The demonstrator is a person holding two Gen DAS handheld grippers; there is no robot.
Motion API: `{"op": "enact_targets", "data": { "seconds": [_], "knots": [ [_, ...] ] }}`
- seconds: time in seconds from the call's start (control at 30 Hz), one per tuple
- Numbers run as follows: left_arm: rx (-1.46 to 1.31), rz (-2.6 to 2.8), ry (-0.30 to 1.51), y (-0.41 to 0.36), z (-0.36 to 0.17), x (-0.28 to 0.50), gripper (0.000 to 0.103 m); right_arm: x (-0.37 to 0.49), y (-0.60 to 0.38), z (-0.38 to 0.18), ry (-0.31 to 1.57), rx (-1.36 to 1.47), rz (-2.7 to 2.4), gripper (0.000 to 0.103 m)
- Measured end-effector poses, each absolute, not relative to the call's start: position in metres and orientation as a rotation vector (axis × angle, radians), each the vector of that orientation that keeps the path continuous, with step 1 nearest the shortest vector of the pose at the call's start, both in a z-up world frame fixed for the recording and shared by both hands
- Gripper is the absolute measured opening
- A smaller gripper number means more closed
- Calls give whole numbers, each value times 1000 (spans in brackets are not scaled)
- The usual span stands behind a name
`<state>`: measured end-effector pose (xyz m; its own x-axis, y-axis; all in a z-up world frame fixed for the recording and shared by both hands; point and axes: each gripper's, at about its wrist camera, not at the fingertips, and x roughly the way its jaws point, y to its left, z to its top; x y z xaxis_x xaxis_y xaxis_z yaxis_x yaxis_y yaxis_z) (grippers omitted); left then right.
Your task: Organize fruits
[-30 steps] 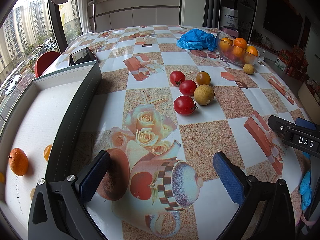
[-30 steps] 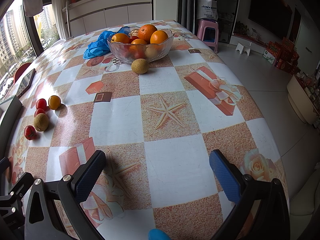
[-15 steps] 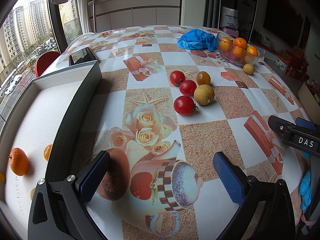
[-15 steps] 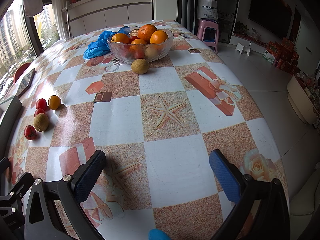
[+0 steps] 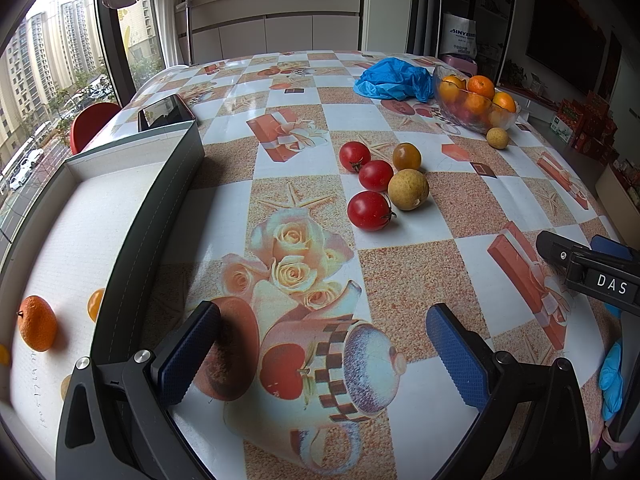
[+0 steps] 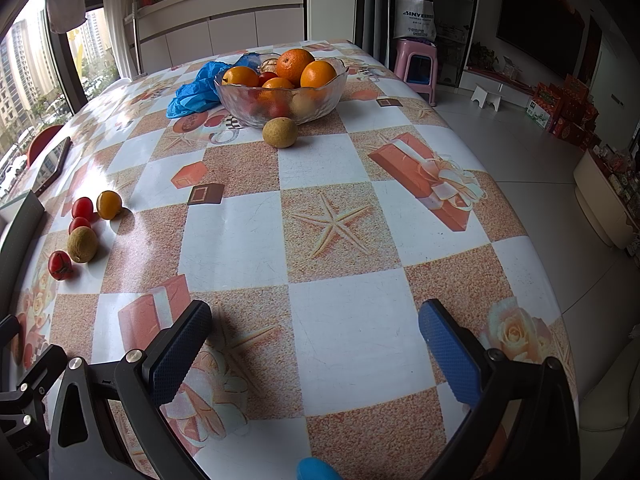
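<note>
left tongs (image 5: 322,344) wide apart, empty, low over the tabletop (image 5: 400,264) beside the gray tray (image 5: 160,216). right tongs (image 6: 314,340) also spread, holding nothing. loose cluster ahead of left tongs: three cherry tomatoes, nearest one (image 5: 370,211) touching nothing much, a tan round fruit (image 5: 408,189) just beside it, an amber tomato (image 5: 406,156) behind. tray already holds a tangerine (image 5: 37,329). glass bowl (image 6: 280,96) of oranges far side, another tan fruit (image 6: 280,132) just in front of it, blue plastic bag (image 6: 196,90) beside it. risks: fruits are round and packed close, closing on one likely nudges neighbours rolling; squeezing a tomato too hard could split it; glossy cloth looks slippery.
</note>
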<state>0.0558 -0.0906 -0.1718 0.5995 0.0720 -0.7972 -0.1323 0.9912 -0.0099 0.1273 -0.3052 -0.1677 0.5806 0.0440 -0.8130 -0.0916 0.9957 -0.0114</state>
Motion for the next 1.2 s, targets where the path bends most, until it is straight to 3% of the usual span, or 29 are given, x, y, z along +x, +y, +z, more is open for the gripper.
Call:
{"op": "enact_targets", "data": {
  "seconds": [1.2],
  "knots": [
    [-58,92,957,-88,-168,62,103,126,-306,-168,949,-53,72,103]
  ]
}}
